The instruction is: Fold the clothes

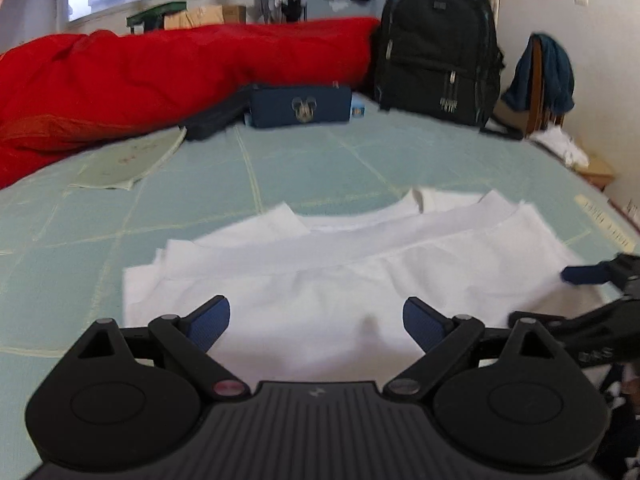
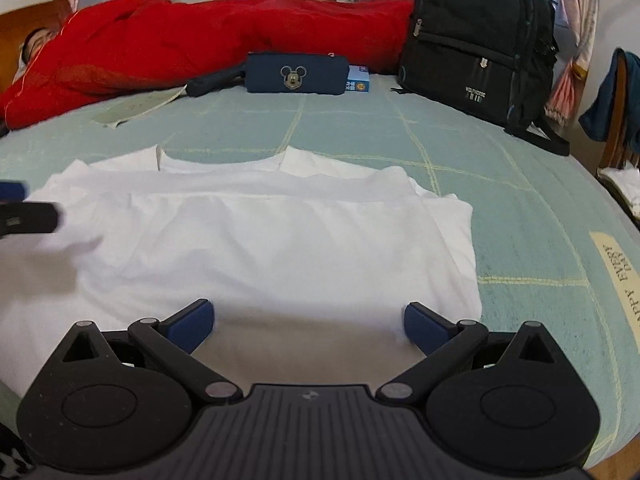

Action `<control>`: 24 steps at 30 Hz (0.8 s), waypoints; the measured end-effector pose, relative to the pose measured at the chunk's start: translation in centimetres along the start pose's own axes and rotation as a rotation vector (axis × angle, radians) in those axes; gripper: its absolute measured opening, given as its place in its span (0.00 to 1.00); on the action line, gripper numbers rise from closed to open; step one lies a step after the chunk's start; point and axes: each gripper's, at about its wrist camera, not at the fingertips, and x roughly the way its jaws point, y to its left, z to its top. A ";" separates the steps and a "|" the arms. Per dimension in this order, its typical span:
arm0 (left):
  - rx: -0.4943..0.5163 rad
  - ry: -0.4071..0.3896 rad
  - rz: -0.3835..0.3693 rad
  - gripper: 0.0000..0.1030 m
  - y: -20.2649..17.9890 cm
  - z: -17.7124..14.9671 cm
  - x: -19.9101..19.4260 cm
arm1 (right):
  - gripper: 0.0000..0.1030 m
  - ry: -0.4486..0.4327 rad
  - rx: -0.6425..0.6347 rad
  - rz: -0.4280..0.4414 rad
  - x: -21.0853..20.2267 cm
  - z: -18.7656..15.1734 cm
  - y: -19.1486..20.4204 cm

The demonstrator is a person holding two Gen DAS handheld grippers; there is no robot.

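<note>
1. One white shirt (image 2: 256, 236) lies flat on the bed (image 2: 520, 208), near its front edge, partly folded, with several layers stepping back toward the collar end.
2. Two grippers are in view. The left gripper (image 1: 316, 322) hangs over the near edge of the shirt with its two blue-padded fingers (image 1: 210, 322) spread wide, nothing between them.
3. The right gripper (image 2: 310, 326) is likewise over the near edge of the shirt, toward the shirt's right side, its two fingers (image 2: 424, 330) wide apart and holding nothing.
4. In the left wrist view the right gripper shows at the right border, one blue pad at the shirt's right edge; whether it touches the cloth I cannot tell.
5. One red quilt (image 2: 200, 44) runs along the far edge of the bed.
6. One dark blue pouch (image 2: 296, 74) with a cartoon mouse badge sits in front of the quilt, near the middle of the far edge.
7. One black backpack (image 2: 480, 40) stands upright at the far right corner.
8. One pale sheet of paper (image 2: 136, 108) lies toward the far left, just beside the quilt.
</note>
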 end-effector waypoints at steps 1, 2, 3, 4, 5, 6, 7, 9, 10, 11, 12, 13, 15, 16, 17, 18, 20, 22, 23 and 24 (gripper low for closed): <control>-0.002 0.021 0.006 0.91 -0.1 -0.3 0.7 | 1.00 -0.001 -0.001 0.003 0.0 -0.1 -0.1; -0.004 0.041 0.012 0.91 -0.2 -0.6 1.4 | 1.00 -0.003 0.001 0.008 0.1 -0.2 -0.2; -0.006 0.053 0.014 0.91 -0.2 -1.1 1.9 | 1.00 -0.005 0.004 0.015 0.2 -0.2 -0.4; -0.002 0.042 0.010 0.91 -0.1 -1.7 1.8 | 1.00 -0.010 0.008 0.022 0.2 -0.3 -0.5; 0.006 0.030 0.007 0.91 0.0 -2.1 1.5 | 1.00 -0.014 0.009 0.025 0.3 -0.4 -0.5; 0.014 0.033 0.006 0.91 0.0 -2.1 1.1 | 1.00 -0.018 0.010 0.027 0.3 -0.5 -0.5; 0.023 0.035 0.004 0.91 0.0 -2.1 0.7 | 1.00 -0.022 0.008 0.026 0.4 -0.5 -0.5; 0.030 0.029 0.001 0.91 0.2 -1.9 0.1 | 1.00 -0.028 0.002 0.021 0.5 -0.6 -0.4; 0.027 0.023 0.008 0.92 0.4 -1.8 -0.1 | 1.00 -0.030 0.000 0.019 0.6 -0.6 -0.3; 0.019 0.026 0.015 0.92 0.6 -1.8 0.0 | 1.00 -0.031 0.000 0.020 0.5 -0.7 -0.3; 0.004 0.046 0.021 0.93 0.8 -2.0 0.2 | 1.00 -0.033 0.001 0.022 0.5 -0.7 -0.4; -0.006 0.055 0.020 0.93 1.0 -2.3 0.4 | 1.00 -0.036 0.002 0.025 0.5 -0.7 -0.4; -0.002 0.046 0.002 0.93 1.2 -3.0 0.3 | 1.00 -0.042 0.002 0.033 0.4 -0.9 -0.6; 0.006 0.046 0.002 0.93 1.1 -3.0 0.0 | 1.00 -0.044 0.001 0.033 0.4 -0.9 -0.6; 0.011 0.047 0.002 0.93 1.1 -2.9 -0.3 | 1.00 -0.045 0.000 0.033 0.4 -0.9 -0.6; 0.009 0.044 0.003 0.93 1.1 -2.6 -0.6 | 1.00 -0.046 0.000 0.032 0.4 -1.0 -0.6; 0.001 0.027 0.010 0.94 1.4 -2.2 -0.8 | 1.00 -0.046 -0.003 0.026 0.5 -0.9 -0.5; -0.017 0.039 0.038 0.94 1.8 -2.1 -0.1 | 1.00 -0.046 -0.007 0.025 0.5 -1.0 -0.5; -0.032 0.056 0.053 0.95 2.1 -2.3 0.5 | 1.00 -0.046 -0.008 0.025 0.4 -1.0 -0.5; -0.043 0.059 0.055 0.96 2.4 -2.5 0.7 | 1.00 -0.045 -0.010 0.027 0.3 -1.0 -0.5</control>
